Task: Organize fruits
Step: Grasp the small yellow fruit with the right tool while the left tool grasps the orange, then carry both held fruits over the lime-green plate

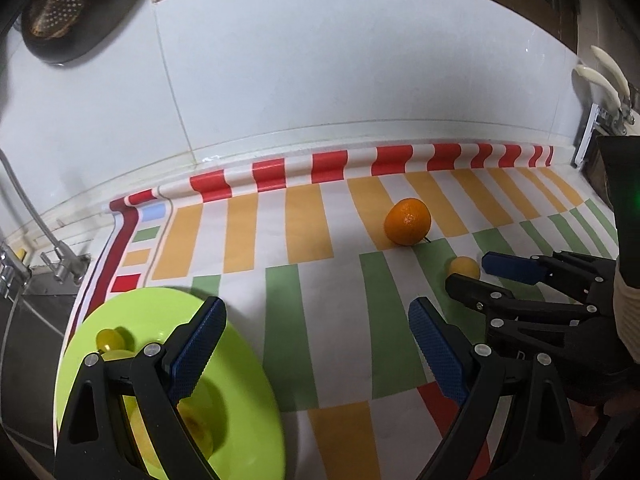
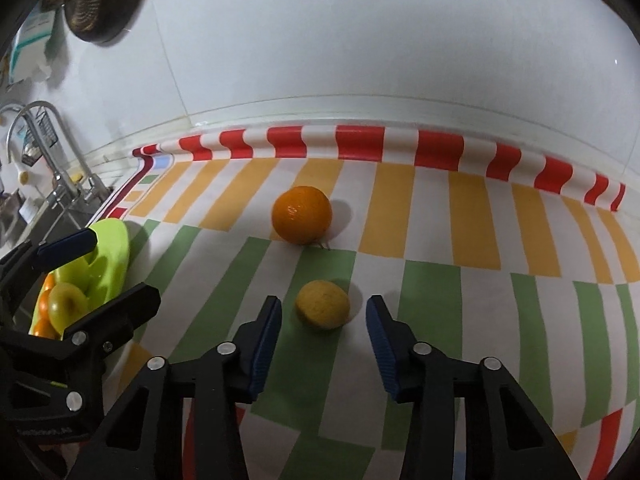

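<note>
Several fruits already lie in the round lime-green plastic plate (image 2: pixel 116 240). The round orange (image 2: pixel 302 215) and the small yellow lemon (image 2: pixel 322 304) remain on the striped cloth (image 2: pixel 432 280). The right gripper (image 2: pixel 324 312) stands apart around the lemon without touching; the left gripper (image 1: pixel 316 340) is wide apart, empty.

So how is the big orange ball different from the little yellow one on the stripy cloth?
The orange is bigger and deep orange; the yellow fruit is smaller and pale yellow. The orange sits farther back, by the orange stripes, while the yellow fruit lies on a green stripe just ahead of the open right hand-held gripper. A short stem pokes out beside the orange; none shows on the yellow fruit. Both are round and lie on the striped cloth, outside the green plate.
</note>
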`<state>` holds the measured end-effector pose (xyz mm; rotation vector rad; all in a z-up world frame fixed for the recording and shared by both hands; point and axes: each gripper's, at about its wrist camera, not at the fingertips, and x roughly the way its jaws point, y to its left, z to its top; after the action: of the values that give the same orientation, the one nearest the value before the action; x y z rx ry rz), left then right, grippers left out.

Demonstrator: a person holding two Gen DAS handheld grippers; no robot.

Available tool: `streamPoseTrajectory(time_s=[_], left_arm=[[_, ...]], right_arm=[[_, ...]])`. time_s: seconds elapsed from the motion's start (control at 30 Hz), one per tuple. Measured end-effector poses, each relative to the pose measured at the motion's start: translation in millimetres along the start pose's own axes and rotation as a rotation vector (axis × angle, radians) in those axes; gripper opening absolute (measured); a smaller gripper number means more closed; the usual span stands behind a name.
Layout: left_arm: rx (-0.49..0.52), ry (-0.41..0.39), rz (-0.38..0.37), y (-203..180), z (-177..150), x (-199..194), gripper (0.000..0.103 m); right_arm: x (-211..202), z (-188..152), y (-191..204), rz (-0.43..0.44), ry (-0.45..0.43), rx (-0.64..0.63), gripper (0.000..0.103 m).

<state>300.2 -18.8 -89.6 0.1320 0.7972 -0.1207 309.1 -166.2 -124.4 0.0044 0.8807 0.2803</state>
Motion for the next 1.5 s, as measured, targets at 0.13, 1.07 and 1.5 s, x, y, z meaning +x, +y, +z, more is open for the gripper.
streamPoseTrajectory(time_s=[0.13,1.07,1.5], left_arm=[[-0.008,0.012,-0.008,-1,3,7,0.094],[-0.067,0.035,-0.149,-43,54,61,0.079],[-0.066,0.073,-0.192,-47,55,80,0.04]], right_arm=[[6,0,-2,0.003,0.01,0.001,0.036],[-6,15,-71,-0.092,-0.084,0.163,0.031],[6,17,-73,-0.079,-0.073,0.178,0.031]])
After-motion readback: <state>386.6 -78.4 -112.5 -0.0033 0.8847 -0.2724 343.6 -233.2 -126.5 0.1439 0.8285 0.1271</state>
